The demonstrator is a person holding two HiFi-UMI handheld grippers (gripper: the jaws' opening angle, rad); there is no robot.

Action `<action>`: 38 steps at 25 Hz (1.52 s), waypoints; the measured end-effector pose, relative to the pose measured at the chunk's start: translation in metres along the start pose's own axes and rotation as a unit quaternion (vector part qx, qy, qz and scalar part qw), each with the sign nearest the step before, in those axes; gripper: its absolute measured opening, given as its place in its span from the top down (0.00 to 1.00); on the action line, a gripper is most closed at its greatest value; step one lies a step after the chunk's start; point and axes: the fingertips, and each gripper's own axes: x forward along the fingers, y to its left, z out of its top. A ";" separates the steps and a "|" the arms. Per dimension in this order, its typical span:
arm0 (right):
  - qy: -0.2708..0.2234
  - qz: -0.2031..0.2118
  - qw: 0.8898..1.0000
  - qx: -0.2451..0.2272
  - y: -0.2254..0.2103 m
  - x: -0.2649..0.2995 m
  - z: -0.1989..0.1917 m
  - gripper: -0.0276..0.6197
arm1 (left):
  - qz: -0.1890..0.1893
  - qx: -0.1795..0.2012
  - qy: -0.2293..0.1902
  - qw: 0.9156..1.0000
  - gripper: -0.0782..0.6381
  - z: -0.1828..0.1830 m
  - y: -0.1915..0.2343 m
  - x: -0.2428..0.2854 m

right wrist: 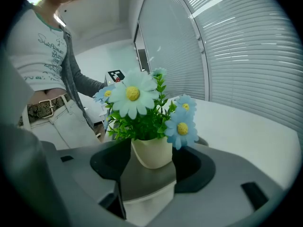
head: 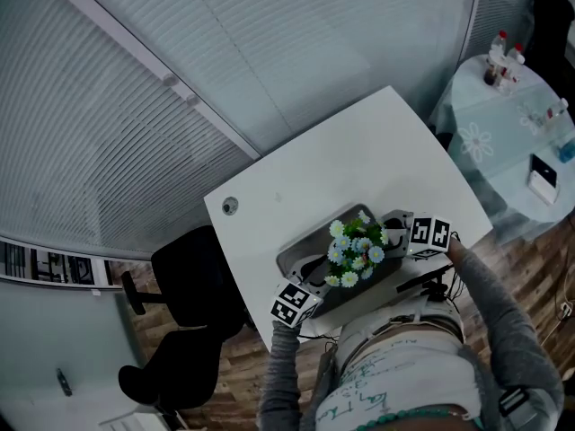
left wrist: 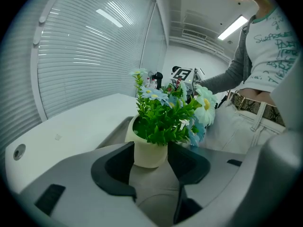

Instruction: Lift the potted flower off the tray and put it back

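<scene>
Grasp step, seemingly, before any lift: potted flower [head: 357,251] upright on the tray [head: 304,243] on the counter [head: 341,151]. Left claw [left wrist: 151,151] and right claw [right wrist: 152,148] half open at opposite ends of the tray, pot between each pair of jaws, ungripped. Next: close gently, lift straight.

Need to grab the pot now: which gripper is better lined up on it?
Left, probably. Both are open at the pot, but the left gripper faces bare wall; a blue flower droops over the rim toward the right gripper.
</scene>
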 end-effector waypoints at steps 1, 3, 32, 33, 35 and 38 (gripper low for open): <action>0.001 0.000 1.000 0.000 -0.001 0.001 0.000 0.55 | 0.000 0.000 0.000 1.000 0.59 0.000 0.001 0.000; -0.001 0.002 1.000 0.002 -0.001 0.002 0.000 0.53 | 0.001 -0.001 -0.001 1.000 0.57 0.001 0.002 0.001; 0.024 0.049 0.998 -0.025 -0.004 0.038 -0.002 0.37 | -0.032 0.019 0.024 0.999 0.33 0.002 0.006 0.039; 0.023 0.051 0.998 -0.023 -0.004 0.038 -0.002 0.37 | -0.032 0.018 0.023 0.999 0.33 0.002 0.006 0.040; 0.022 0.055 0.998 -0.021 -0.004 0.038 -0.002 0.37 | -0.035 0.013 0.021 0.999 0.32 0.002 0.007 0.041; 0.018 0.060 0.998 -0.016 -0.003 0.038 -0.001 0.36 | -0.041 0.008 0.021 0.999 0.31 0.003 0.006 0.043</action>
